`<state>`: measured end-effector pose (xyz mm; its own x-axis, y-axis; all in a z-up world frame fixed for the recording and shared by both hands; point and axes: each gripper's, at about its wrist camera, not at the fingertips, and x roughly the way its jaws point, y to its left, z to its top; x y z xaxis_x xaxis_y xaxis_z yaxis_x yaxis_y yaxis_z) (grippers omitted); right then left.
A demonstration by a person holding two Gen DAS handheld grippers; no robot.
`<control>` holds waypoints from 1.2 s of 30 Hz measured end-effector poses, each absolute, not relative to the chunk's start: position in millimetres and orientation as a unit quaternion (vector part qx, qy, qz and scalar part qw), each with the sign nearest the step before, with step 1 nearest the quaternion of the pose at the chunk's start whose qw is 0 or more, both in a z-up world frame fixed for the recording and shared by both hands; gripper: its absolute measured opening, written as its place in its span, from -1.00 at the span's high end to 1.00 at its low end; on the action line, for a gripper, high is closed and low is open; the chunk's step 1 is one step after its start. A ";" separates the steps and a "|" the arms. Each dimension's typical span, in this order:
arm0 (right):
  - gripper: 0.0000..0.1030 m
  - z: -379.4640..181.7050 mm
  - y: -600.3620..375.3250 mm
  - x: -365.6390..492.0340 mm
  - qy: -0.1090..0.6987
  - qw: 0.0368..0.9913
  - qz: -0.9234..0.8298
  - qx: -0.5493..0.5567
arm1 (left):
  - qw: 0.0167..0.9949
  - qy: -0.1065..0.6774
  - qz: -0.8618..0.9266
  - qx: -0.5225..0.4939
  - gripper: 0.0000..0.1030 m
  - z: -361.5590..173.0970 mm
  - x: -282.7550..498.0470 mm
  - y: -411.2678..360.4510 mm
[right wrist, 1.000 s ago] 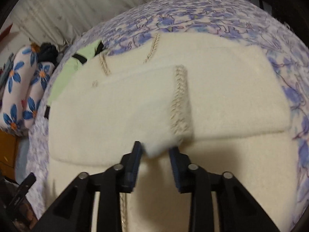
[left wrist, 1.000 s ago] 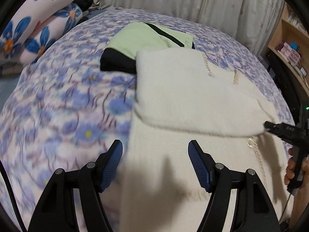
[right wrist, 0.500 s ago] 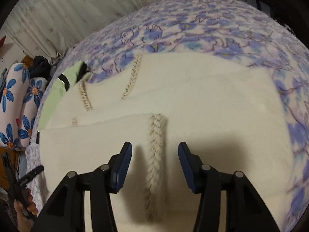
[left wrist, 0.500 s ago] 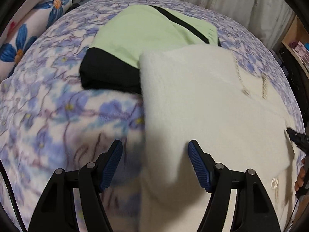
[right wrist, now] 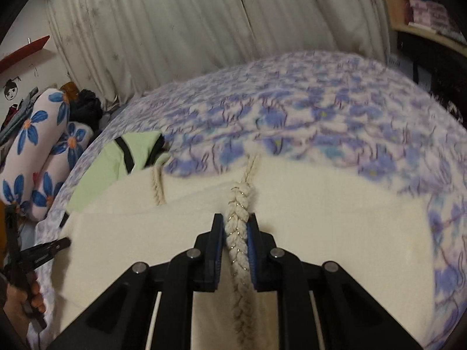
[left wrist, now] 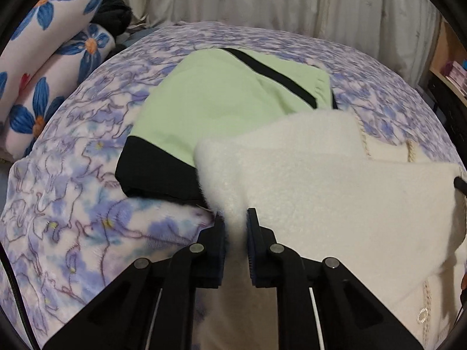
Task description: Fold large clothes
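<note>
A fluffy cream garment (left wrist: 335,180) lies part-folded on the flowered bedspread (left wrist: 87,233). My left gripper (left wrist: 235,221) is shut on its left edge, near the corner of the folded layer. In the right wrist view the same cream garment (right wrist: 335,218) fills the foreground. My right gripper (right wrist: 235,227) is closing on its braided trim (right wrist: 240,201), and both pads touch the braid. The left gripper (right wrist: 43,250) and the hand (right wrist: 17,300) holding it show at that view's left edge.
A folded green garment (left wrist: 227,96) with black trim lies just beyond the cream one, partly under it. Floral pillows (left wrist: 43,58) are stacked at the bed's far left. Curtains (right wrist: 175,29) hang behind the bed and a shelf (right wrist: 429,20) stands at the right.
My left gripper slid to the cream garment's left edge and shut on it. My right gripper let go of the folded corner, moved along the braid and closed around it.
</note>
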<state>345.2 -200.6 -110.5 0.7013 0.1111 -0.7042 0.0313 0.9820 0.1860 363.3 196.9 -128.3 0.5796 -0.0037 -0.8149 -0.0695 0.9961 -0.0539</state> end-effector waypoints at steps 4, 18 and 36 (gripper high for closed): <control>0.67 -142.7 -197.5 365.0 0.473 0.879 -0.022 0.060 | 0.876 0.480 0.022 -0.030 0.69 -142.1 368.7 197.3; 0.19 -106.4 -112.8 293.8 0.431 0.895 0.088 0.069 | 0.898 0.434 -0.026 -0.072 0.16 -95.4 306.1 138.3; 0.85 -141.6 -194.3 287.3 0.460 0.886 -0.010 0.063 | 0.878 0.474 0.011 -0.060 0.26 -158.1 312.9 149.8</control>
